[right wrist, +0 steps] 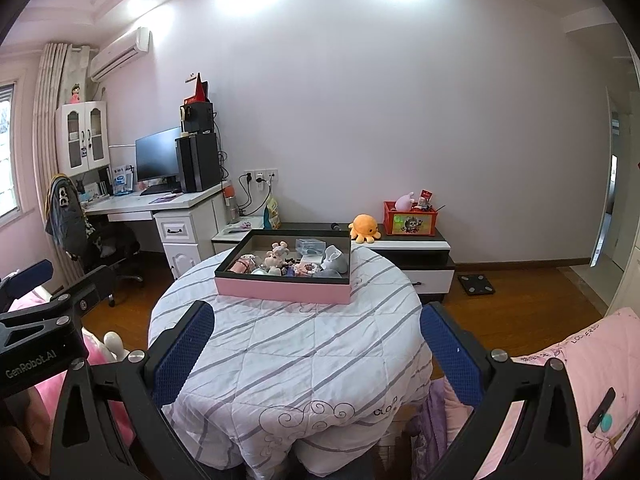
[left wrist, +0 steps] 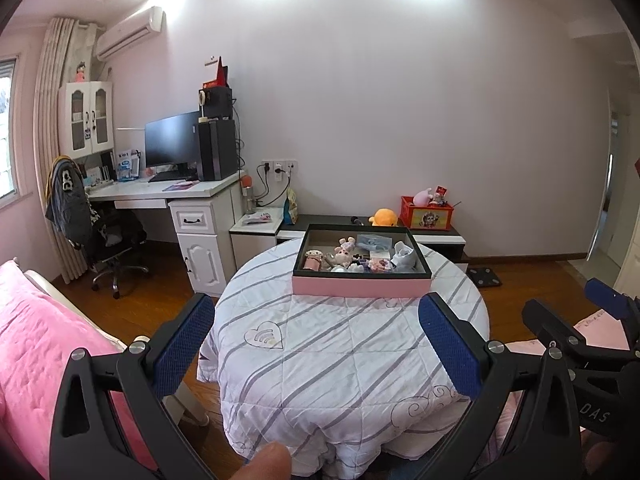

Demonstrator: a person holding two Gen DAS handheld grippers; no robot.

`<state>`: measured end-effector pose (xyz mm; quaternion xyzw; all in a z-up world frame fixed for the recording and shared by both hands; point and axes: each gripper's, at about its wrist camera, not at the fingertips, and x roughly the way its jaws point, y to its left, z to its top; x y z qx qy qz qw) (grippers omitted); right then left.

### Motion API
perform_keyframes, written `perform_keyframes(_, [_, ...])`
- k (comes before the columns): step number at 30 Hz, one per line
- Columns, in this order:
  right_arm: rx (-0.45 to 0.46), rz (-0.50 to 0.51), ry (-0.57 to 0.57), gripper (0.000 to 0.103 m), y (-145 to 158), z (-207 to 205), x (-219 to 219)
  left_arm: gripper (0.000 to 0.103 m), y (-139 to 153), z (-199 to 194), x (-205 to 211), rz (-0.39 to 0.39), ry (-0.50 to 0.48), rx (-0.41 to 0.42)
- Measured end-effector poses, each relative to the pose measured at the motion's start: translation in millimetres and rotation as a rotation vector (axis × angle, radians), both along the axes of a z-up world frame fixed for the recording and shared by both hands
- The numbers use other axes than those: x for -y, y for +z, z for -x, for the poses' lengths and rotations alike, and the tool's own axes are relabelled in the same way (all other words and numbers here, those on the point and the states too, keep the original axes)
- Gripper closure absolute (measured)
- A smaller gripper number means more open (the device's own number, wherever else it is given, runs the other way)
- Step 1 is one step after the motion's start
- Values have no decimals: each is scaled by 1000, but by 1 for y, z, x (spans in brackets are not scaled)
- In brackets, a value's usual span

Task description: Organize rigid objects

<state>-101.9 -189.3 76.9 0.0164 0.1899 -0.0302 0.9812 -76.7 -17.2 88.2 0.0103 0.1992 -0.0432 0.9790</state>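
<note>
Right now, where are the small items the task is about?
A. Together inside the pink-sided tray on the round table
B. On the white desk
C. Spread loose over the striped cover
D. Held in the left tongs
A: the small items all lie inside the pink-sided tray on the round table, while the left tongs and right tongs are open and empty.

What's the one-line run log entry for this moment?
left gripper open, empty | right gripper open, empty | pink tray of small items on round table, untouched

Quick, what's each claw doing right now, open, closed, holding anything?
Left claw: open, holding nothing, short of the pink box.
Right claw: open, holding nothing.
</note>
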Motion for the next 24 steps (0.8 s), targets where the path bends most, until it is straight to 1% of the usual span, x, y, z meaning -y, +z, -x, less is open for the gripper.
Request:
perform_keyframes(3, [-1,0,1,0,0,0,0,0,-3,-2,0,8,-17,-17])
perform_keyframes(6, [-4,2,-2,0,-1,0,0,0,-4,-1,2,-24,5,-5])
perform_keyframes(8, [-5,2,-5,0,-1,0,0,0,-4,0,3,-31,6,-2])
perform_keyframes(11, [-6,2,-6,0,-1,-1,1,0,-4,-1,1,-5,-7,-10])
perform_keyframes(19, [-8,3,-6,0,-3,-2,1,0,-4,-3,-6,13,-7,-18])
perform_keyframes(24, [-12,6,-7,0,-4,-3,2,0,-4,-3,-7,12,-11,-16])
